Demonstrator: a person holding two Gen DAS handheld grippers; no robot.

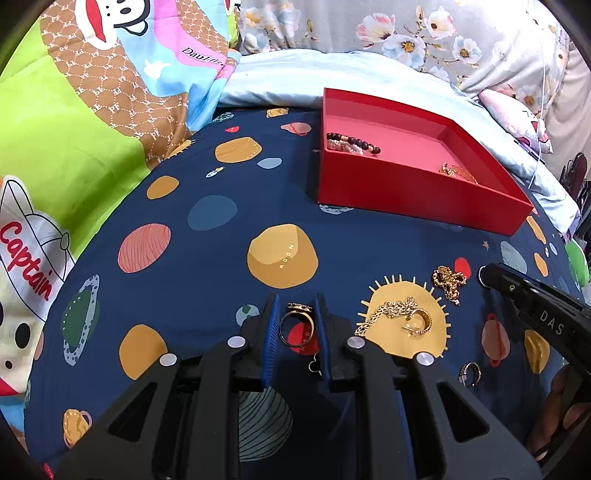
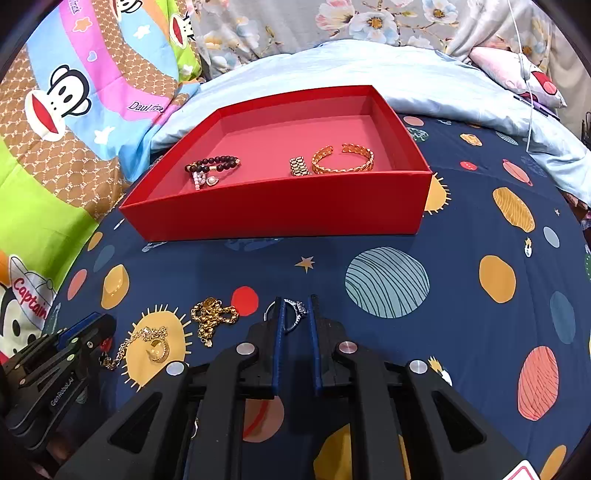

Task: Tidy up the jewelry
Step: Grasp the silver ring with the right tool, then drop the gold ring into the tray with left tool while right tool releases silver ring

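A red box [image 1: 406,192] [image 2: 280,214] sits on the navy planet-print sheet. It holds a dark bead bracelet [image 2: 212,164], a studded ring [image 2: 298,166] and a gold cuff [image 2: 343,158]. My left gripper [image 1: 295,314] is open, its fingers on either side of a gold ring [image 1: 295,326] lying on the sheet. My right gripper [image 2: 295,314] is open around a silver ring [image 2: 295,312] on the sheet. Two gold chains [image 1: 448,282] [image 1: 399,315] lie between the grippers, also in the right wrist view [image 2: 214,317] [image 2: 147,347]. A small silver ring [image 1: 470,373] lies near the right gripper.
A cartoon-print quilt [image 1: 92,110] is bunched at the left. A pale blue cover [image 2: 369,66] and floral pillows [image 1: 406,33] lie behind the box. A white cable [image 2: 530,92] hangs at the far right.
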